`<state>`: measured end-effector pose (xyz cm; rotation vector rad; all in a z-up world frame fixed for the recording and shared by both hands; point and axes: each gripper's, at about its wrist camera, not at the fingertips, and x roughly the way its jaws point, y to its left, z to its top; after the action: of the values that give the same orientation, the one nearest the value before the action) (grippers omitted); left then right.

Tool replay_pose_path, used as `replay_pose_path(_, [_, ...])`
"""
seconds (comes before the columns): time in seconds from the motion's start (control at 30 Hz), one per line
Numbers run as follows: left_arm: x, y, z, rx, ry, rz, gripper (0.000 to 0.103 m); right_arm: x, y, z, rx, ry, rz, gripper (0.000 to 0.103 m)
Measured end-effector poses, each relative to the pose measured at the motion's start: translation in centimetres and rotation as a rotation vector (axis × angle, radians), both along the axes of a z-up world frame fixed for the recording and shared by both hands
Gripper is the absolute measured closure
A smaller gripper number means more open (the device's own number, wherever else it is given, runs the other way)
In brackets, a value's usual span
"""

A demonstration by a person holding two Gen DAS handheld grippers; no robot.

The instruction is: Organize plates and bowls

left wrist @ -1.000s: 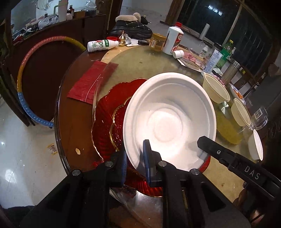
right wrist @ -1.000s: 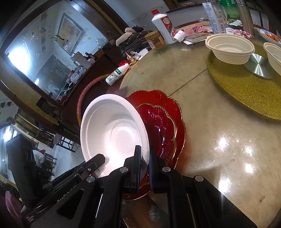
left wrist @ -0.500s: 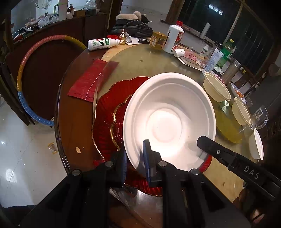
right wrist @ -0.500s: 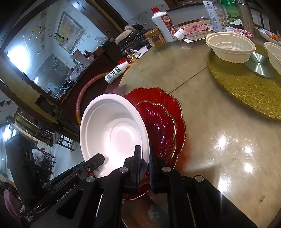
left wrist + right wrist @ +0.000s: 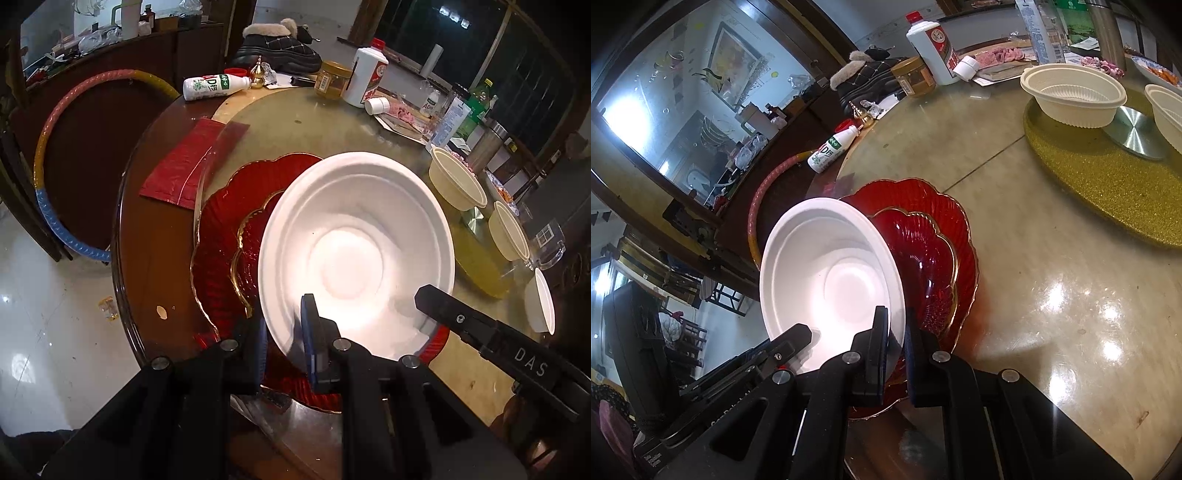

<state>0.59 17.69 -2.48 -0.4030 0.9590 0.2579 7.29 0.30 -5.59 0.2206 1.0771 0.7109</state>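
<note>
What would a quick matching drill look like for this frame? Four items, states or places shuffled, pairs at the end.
Items:
1. white bowl
2. red scalloped plates
3. milk bottle
4. cream bowl

States or places:
A. lying on its side at the far edge of the table
B. standing on the gold glitter turntable
C. stacked flat on the table, smaller on larger
D. tilted, rim pinched by both grippers

Pairs: 1-D, 2-C, 3-A, 4-B

The left gripper and right gripper each clamp the near rim of the white bowl.
</note>
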Motion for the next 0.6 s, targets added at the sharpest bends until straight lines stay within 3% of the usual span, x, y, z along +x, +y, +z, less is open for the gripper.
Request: replay_pose_path(0.6, [0.72, -0.10, -0.79, 0.018, 0.019, -0.002, 0.088, 0.41, 0.87, -0.53, -0.044, -0.012, -0.012, 0.095])
